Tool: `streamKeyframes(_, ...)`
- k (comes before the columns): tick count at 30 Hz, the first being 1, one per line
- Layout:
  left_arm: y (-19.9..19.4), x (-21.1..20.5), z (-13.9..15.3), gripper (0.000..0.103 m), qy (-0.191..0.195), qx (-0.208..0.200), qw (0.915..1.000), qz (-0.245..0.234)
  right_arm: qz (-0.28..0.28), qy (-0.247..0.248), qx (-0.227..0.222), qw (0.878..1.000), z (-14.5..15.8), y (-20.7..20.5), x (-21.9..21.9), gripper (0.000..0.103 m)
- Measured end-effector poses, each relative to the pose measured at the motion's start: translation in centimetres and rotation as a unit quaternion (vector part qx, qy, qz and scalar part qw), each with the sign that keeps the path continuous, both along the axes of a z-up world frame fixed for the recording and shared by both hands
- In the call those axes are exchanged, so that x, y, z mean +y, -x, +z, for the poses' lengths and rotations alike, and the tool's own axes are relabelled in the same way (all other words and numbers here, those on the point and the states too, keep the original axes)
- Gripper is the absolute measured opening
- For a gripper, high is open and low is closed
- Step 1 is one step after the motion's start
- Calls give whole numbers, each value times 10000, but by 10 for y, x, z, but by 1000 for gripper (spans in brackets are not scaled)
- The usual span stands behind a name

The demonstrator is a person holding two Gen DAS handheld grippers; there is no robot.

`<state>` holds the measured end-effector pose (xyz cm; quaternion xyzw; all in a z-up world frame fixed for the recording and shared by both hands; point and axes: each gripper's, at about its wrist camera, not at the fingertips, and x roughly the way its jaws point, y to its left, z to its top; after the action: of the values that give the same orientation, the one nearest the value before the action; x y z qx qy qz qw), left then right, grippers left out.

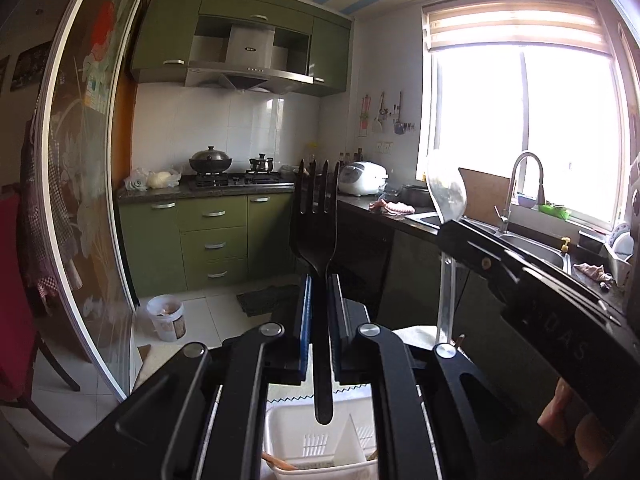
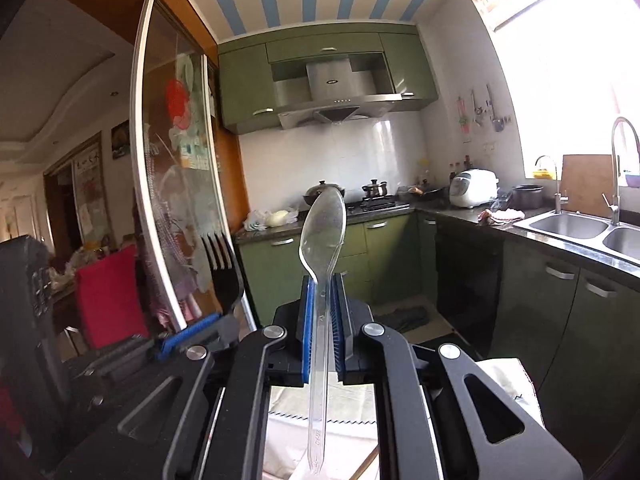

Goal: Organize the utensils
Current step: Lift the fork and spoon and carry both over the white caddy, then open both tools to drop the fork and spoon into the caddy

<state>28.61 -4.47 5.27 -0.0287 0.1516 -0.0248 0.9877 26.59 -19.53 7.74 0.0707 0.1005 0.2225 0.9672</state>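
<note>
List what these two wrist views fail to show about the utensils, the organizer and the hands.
- White organizer tray: left wrist view, mostly hidden by the left gripper; contents unclear.
- Black fork: right wrist view shows only its head; the handle is hidden by gripper parts.
- Clear spoon: handle end cut off by the bottom edge, right wrist view.
- Hand: only a sliver shows behind the right gripper.

Strong daylight is admitted through the window [image 1: 528, 128], where detail is blown out; straight lines are bowed near the edges.
</note>
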Motion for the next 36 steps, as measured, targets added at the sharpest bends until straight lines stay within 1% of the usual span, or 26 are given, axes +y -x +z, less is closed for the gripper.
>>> streamKeyframes(3, -4, 4, -16, 8, 31, 203, 9998, 36, -51, 189, -32, 9998, -17, -17, 12, 9)
streamKeyframes(6, 3, 9, -31, 8, 5, 344, 9994, -21, -45, 314, 23, 9995, -33, -22, 17, 9)
streamKeyframes(7, 7, 9, -33, 8, -53, 294, 9996, -3, -28, 332, 50, 9994, -38, -24, 18, 9)
streamKeyframes(11, 14, 2, -35, 8, -214, 311, 9992, -110, -59, 482, 54, 9988, -56, -25, 22, 9)
streamKeyframes(12, 14, 1, -35, 8, -214, 322, 9992, -131, -65, 519, 66, 9986, -64, -23, 23, 9)
streamKeyframes(18, 5, 3, -38, 8, -128, 413, 9989, -172, -130, 586, 67, 9982, -83, -17, 25, 9)
streamKeyframes(21, 5, 4, -42, 8, -96, 476, 9987, -157, -118, 636, 65, 9979, -88, -14, 24, 9)
streamKeyframes(28, 6, 4, -41, 8, -186, 478, 9985, -181, -75, 678, 138, 9976, -96, -8, 24, 10)
streamKeyframes(30, 6, 3, -41, 8, -196, 467, 9985, -197, -59, 668, 141, 9976, -98, -6, 23, 13)
streamKeyframes(34, 9, 1, -40, 8, -205, 430, 9986, -208, -54, 653, 84, 9978, -99, 1, 19, 14)
streamKeyframes(35, 10, 1, -39, 8, -203, 413, 9987, -205, -56, 616, 55, 9981, -97, 3, 17, 18)
streamKeyframes(36, 11, 2, -37, 8, -191, 388, 9989, -203, -46, 567, 29, 9984, -95, 6, 15, 20)
